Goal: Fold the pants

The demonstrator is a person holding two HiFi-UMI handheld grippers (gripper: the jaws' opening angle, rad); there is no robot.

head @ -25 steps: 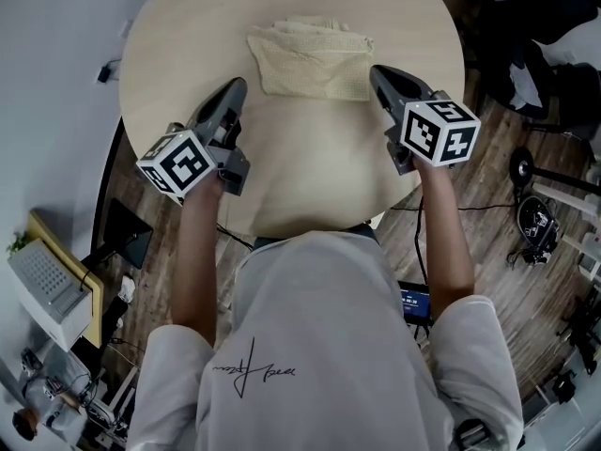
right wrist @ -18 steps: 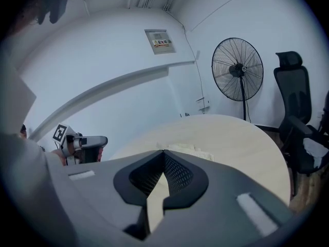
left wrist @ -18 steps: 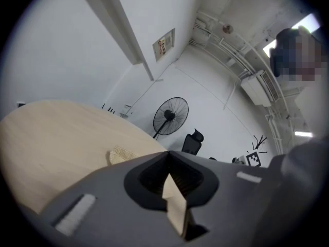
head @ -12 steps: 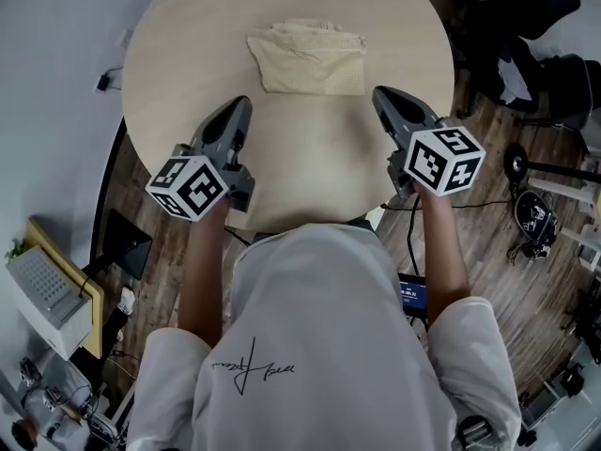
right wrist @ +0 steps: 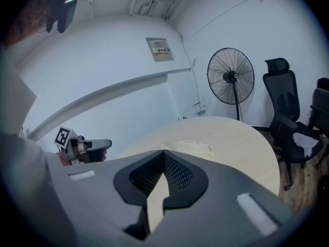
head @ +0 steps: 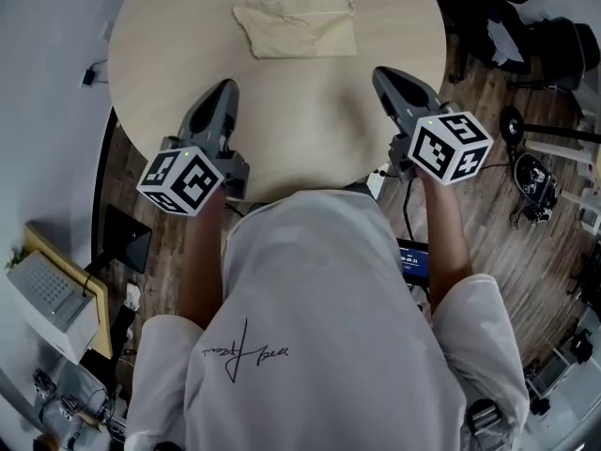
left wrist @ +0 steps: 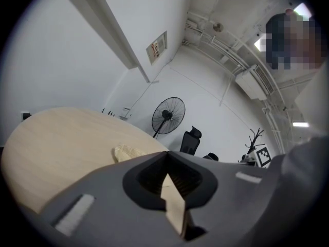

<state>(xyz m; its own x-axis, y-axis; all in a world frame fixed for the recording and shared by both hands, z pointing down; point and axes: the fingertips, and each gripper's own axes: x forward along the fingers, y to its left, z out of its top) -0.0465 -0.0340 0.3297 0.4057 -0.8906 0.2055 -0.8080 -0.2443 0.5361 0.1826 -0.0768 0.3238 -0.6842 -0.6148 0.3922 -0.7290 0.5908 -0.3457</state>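
Observation:
The cream pants (head: 296, 23) lie folded into a compact rectangle on the far part of the round wooden table (head: 310, 120). They also show as pants (left wrist: 128, 152) in the left gripper view and pants (right wrist: 193, 147) in the right one. My left gripper (head: 223, 87) hovers over the table's near left, well short of the cloth; its jaws have just closed a little further and meet with nothing between them. My right gripper (head: 385, 73) hangs by the near right edge, shut and empty. Each pair of tips meets in its own view: left gripper (left wrist: 167, 153), right gripper (right wrist: 163, 151).
A standing fan (right wrist: 230, 76) and black office chairs (right wrist: 280, 86) stand beyond the table's far side. Cables and gear (head: 535, 177) lie on the wood floor at the right. A box with a keyboard (head: 47, 289) sits low at the left.
Both grippers have drawn back from the folded pants toward the person and the table's near edge. The pants stay where they lay.

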